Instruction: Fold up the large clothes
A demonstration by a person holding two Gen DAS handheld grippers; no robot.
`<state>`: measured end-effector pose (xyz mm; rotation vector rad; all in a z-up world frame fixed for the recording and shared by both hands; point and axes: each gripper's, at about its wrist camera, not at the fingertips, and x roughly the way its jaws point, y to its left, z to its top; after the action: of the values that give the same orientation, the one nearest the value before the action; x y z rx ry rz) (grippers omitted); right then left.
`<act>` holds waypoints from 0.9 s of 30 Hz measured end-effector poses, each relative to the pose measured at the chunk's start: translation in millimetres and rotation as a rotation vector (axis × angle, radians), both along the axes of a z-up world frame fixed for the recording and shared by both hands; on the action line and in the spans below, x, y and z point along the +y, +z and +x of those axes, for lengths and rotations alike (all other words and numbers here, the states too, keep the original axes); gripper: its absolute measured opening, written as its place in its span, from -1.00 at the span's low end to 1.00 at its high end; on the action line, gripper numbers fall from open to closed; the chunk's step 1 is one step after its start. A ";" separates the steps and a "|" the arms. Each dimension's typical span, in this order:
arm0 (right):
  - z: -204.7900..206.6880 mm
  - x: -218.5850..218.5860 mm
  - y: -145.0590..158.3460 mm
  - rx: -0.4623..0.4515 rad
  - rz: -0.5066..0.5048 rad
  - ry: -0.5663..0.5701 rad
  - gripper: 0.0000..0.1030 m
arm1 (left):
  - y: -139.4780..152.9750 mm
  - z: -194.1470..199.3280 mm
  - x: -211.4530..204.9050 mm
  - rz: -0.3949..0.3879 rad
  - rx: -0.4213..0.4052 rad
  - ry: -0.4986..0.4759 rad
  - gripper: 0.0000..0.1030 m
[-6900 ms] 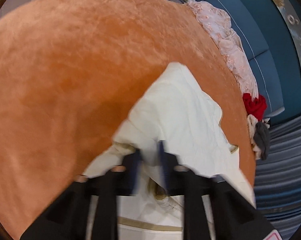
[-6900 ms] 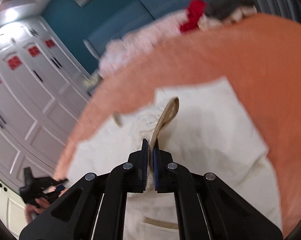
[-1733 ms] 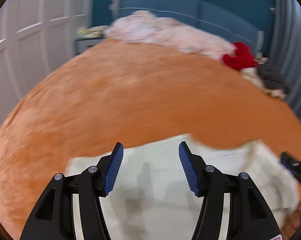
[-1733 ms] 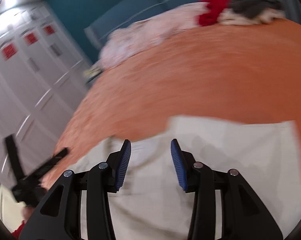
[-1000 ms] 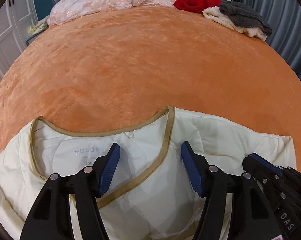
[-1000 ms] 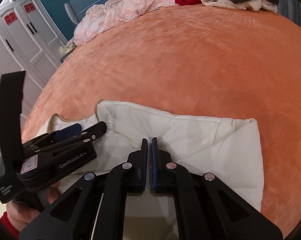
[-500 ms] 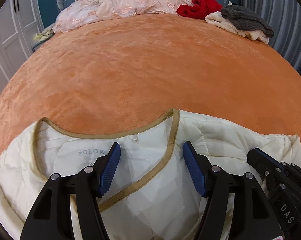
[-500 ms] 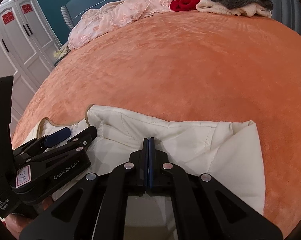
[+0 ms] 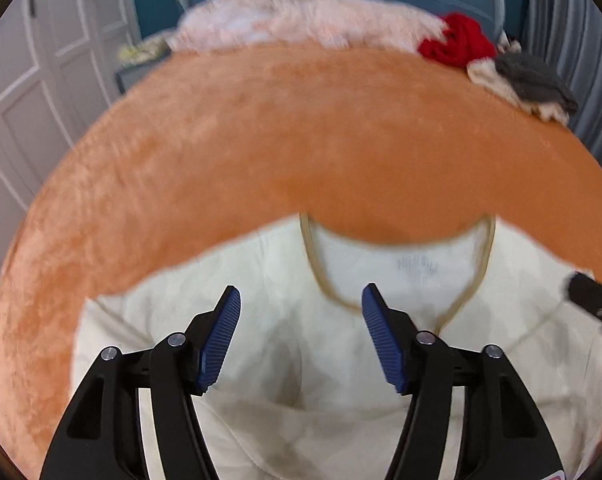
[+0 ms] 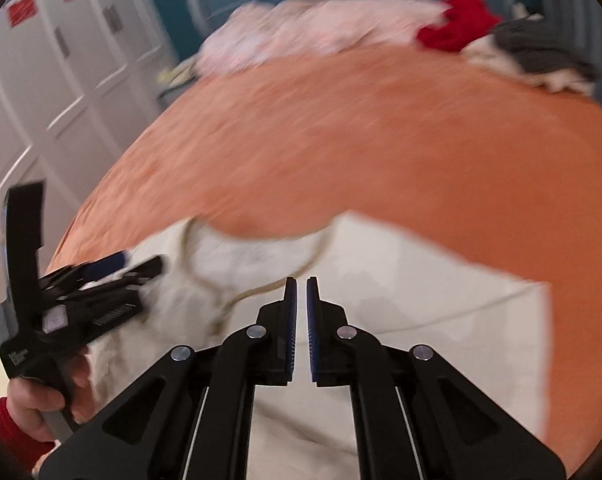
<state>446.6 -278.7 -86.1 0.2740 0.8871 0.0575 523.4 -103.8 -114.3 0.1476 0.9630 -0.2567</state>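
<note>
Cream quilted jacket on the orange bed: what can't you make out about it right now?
- Cream quilted jacket: hem and lower body cut off by the bottom edge and hidden behind the left gripper, left wrist view.
- Neck label: print motion-blurred, unreadable.
- Right gripper: whether any fabric sits in its narrow gap; right wrist view blurred.

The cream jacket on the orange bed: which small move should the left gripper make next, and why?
Probably lower the left gripper and close on the left side of the cream jacket. Its fingers are wide open, holding nothing, and the jacket lies spread flat on the orange bed.
</note>
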 end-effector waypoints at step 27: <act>20.9 38.8 -80.2 -0.008 -0.054 0.034 -1.00 | -62.9 -9.8 -17.1 0.082 -0.135 -0.016 0.25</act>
<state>467.5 -239.8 -166.2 0.2080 0.8841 0.0662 513.5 -120.9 -177.3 0.2451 0.8392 -0.2194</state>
